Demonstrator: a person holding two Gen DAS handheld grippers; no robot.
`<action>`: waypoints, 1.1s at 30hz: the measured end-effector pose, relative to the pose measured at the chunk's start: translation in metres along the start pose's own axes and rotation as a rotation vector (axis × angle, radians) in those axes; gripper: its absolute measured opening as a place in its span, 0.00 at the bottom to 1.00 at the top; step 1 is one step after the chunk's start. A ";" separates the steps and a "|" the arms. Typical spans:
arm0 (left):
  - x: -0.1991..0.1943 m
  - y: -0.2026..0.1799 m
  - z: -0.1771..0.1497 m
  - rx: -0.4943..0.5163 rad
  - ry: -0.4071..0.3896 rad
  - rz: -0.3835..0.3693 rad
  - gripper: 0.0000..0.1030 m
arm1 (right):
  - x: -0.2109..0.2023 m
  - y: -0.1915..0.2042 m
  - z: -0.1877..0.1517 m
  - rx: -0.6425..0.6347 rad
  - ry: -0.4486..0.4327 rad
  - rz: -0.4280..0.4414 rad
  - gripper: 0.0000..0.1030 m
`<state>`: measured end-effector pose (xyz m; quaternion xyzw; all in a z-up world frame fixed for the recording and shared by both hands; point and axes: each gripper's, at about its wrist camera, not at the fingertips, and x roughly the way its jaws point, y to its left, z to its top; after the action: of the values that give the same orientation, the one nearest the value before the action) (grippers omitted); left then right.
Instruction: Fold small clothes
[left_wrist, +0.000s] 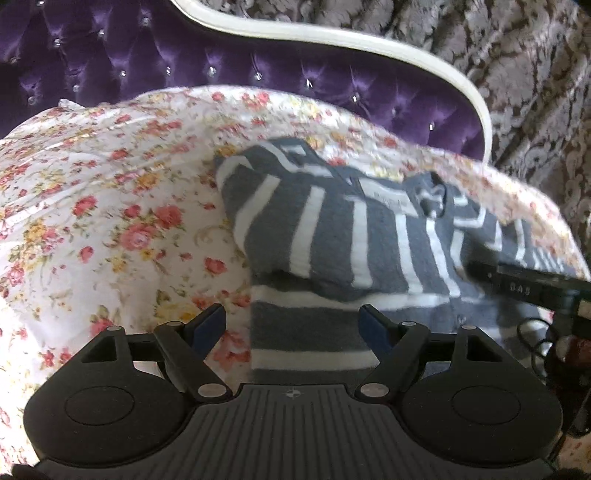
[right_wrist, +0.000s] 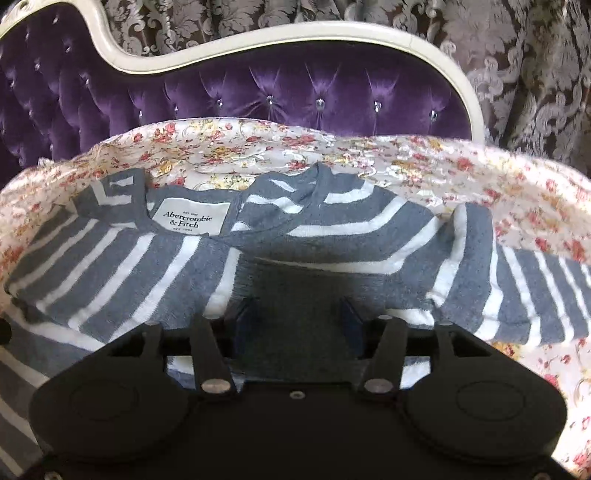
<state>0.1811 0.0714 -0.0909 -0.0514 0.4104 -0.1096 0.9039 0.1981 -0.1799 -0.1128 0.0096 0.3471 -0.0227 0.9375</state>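
Note:
A grey garment with white stripes lies on a floral bedsheet, its left part folded over the body. My left gripper is open and empty, low over the garment's near left edge. In the right wrist view the same garment shows its neck label and a sleeve folded across. My right gripper is open, its blue-padded fingers resting over the garment's middle with grey cloth between them. The right gripper also shows in the left wrist view at the garment's right side.
A purple tufted headboard with a white curved frame stands behind the bed. Patterned grey curtains hang behind it. The floral sheet rises in folds at the far side.

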 end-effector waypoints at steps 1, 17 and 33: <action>0.003 -0.003 -0.001 0.013 0.015 0.005 0.76 | 0.000 0.001 0.000 -0.009 0.004 -0.005 0.68; 0.018 -0.036 -0.010 0.117 0.049 0.133 0.94 | 0.008 -0.013 -0.003 0.043 0.065 0.043 1.00; 0.019 -0.036 -0.003 0.090 0.099 0.117 0.91 | 0.001 -0.025 0.000 0.062 0.067 0.121 0.96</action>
<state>0.1847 0.0318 -0.1002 0.0190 0.4513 -0.0772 0.8888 0.1980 -0.2050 -0.1132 0.0603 0.3763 0.0234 0.9242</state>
